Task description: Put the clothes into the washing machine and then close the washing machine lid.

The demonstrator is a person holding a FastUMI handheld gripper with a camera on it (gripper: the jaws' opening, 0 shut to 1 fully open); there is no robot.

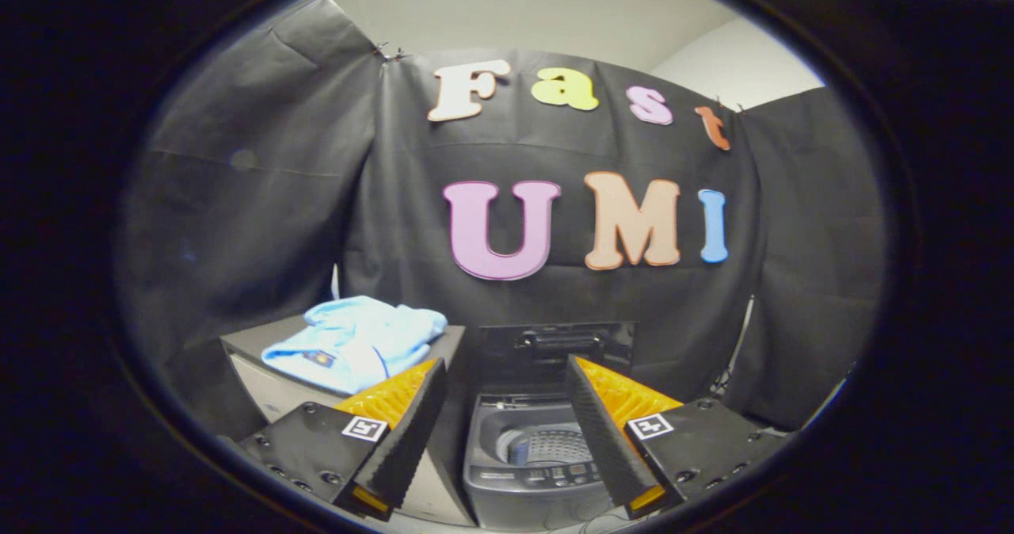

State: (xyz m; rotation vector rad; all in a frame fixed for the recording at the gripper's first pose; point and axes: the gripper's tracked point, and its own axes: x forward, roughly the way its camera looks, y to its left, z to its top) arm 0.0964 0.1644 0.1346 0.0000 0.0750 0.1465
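Light-blue clothes (356, 340) lie folded on the desk (253, 344), left of the washing machine (539, 455) — lid (554, 348) up, drum bare. Gripper (507, 391) jaws wide, holding nothing — every step remains.

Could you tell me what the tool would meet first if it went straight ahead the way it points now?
Most likely the washing machine: its open tub sits between the open tool's fingers, with the raised lid behind. Depth is uncertain. The folded blue clothes lie off to the left on a stand.
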